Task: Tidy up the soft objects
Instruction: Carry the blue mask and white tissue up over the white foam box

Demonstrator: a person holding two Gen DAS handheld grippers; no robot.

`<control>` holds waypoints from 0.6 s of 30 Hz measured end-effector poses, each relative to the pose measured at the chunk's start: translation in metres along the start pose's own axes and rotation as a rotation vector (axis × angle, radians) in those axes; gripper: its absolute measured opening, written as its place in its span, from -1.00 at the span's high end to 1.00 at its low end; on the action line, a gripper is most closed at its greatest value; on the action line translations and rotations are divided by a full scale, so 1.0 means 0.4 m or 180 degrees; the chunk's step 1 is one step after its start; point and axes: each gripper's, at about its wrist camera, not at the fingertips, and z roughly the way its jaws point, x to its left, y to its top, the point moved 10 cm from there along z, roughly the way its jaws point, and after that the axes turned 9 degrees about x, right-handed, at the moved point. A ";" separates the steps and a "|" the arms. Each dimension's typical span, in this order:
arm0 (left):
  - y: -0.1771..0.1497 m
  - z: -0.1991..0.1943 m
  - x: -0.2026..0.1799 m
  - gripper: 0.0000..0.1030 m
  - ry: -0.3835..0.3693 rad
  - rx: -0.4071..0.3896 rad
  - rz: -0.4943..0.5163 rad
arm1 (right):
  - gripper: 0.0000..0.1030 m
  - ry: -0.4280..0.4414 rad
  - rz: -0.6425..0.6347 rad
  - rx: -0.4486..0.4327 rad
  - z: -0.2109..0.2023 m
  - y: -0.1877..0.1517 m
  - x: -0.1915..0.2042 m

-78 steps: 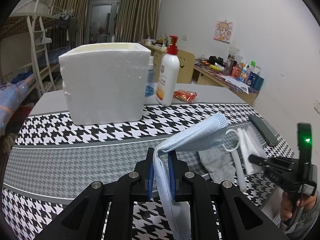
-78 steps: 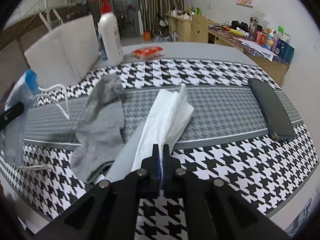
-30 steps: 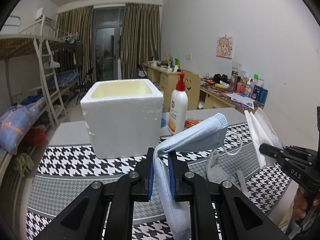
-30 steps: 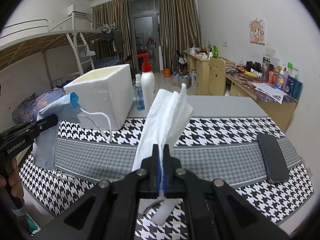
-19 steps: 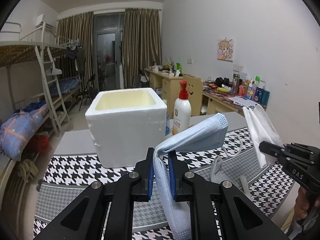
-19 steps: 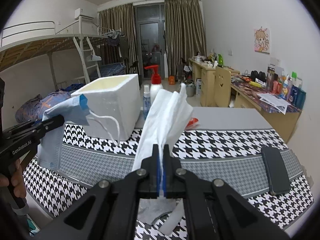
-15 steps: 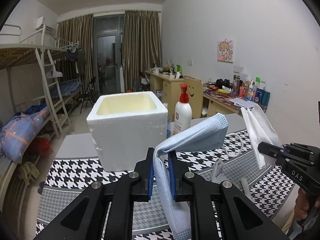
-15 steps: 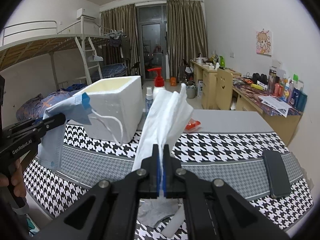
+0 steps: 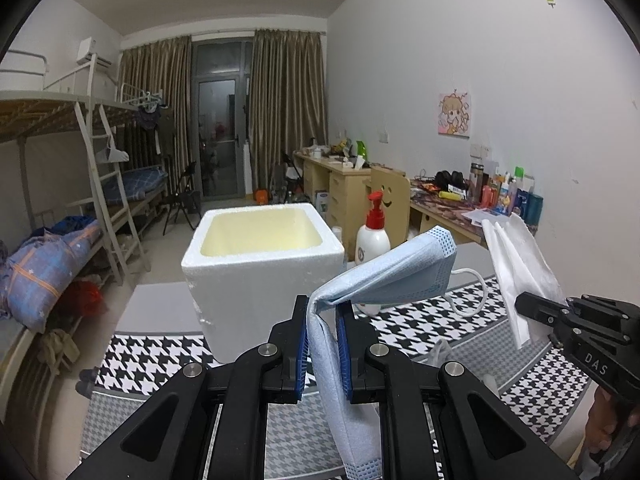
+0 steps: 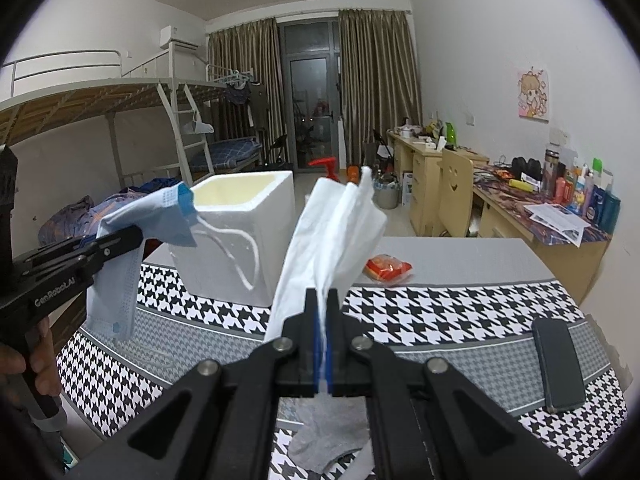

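Note:
My left gripper [image 9: 322, 312] is shut on a light blue face mask [image 9: 388, 276], which folds over the jaws and hangs below them; the same mask [image 10: 160, 216] shows at the left of the right wrist view. My right gripper [image 10: 322, 300] is shut on a white folded tissue [image 10: 336, 232] that stands up from the jaws; this tissue [image 9: 516, 264] appears at the right in the left wrist view. Both are held in the air above the table. An open white foam box [image 9: 260, 264] [image 10: 240, 232] stands ahead on the table. A grey sock [image 10: 332, 436] lies below my right gripper.
A houndstooth cloth [image 10: 440, 312] covers the table. A pump bottle [image 9: 373, 236] stands right of the box. A red snack packet [image 10: 387, 268] lies behind, and a black phone [image 10: 558, 364] at the right. A bunk bed [image 9: 60, 200] stands left, desks [image 10: 516, 216] right.
Both grippers have risen with the mask and the tissue still held. The foam box's open top now shows from above, and the table sits lower in both views.

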 end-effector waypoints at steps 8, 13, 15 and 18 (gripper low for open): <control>0.026 0.007 0.010 0.73 0.0024 -0.0036 -0.0020 | 0.92 -0.0005 -0.0042 -0.0092 -0.007 0.035 0.016; 0.050 0.009 0.018 0.73 0.0032 -0.0068 -0.0041 | 0.92 -0.0014 -0.0069 -0.0163 -0.011 0.055 0.023; 0.058 0.007 0.021 0.73 0.0048 -0.0082 -0.0048 | 0.92 0.0003 -0.0070 -0.0162 -0.011 0.062 0.026; 0.069 0.000 0.026 0.73 0.0073 -0.0112 -0.0042 | 0.92 0.0005 -0.0104 -0.0180 -0.012 0.070 0.032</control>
